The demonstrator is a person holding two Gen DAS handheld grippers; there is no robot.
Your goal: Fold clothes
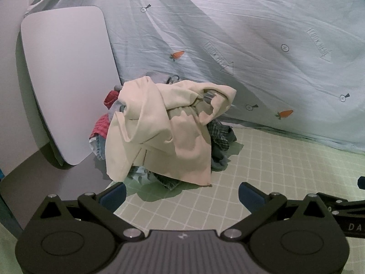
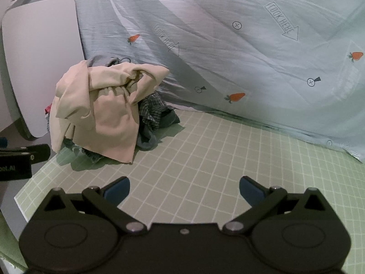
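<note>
Green gridded matting (image 2: 205, 150) is spreading ahead of both tools, backed by a draped pale-blue sheet (image 2: 228, 57). Left gripper (image 1: 182, 197) and right gripper (image 2: 184, 190) are both gaping wide, holding nothing. Just ahead of the left one, a clothes pile (image 1: 159, 132) is sitting under a cream garment (image 2: 100, 109); bare mat is lying before the right.

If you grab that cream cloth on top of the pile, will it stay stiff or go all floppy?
Probably floppy: the cream cloth already droops in soft folds over the clothes pile. It looks thin, so likely light. It may unfurl and hang long, perhaps dragging the checked garment beside it.
</note>
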